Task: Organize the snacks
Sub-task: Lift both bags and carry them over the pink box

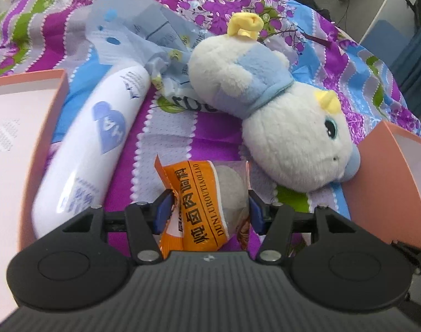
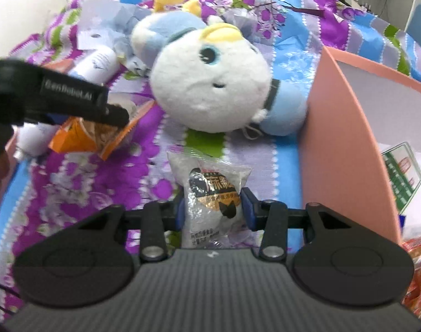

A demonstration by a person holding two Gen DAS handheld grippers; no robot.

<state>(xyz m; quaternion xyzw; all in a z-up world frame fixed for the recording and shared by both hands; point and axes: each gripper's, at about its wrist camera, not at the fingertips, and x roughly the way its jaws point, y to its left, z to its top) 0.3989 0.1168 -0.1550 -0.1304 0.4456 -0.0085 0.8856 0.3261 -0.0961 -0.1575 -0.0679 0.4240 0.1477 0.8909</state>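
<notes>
Nearest the left wrist camera, the left gripper has its blue pads closed on an orange seasoning packet, which lies lengthwise between the fingers, just in front of the plush toy. The right gripper likewise clamps a clear snack pouch with a black label, below the plush toy's chin.

Only the right wrist view shows the left gripper from outside, reaching in level from the left of the toy, and green-labelled packets inside the pink box right of the toy. Only the left wrist view shows a white tube lying left of the toy, beside another pink box.

Everything rests on a purple, blue and green floral cloth; white furniture stands beyond it.
</notes>
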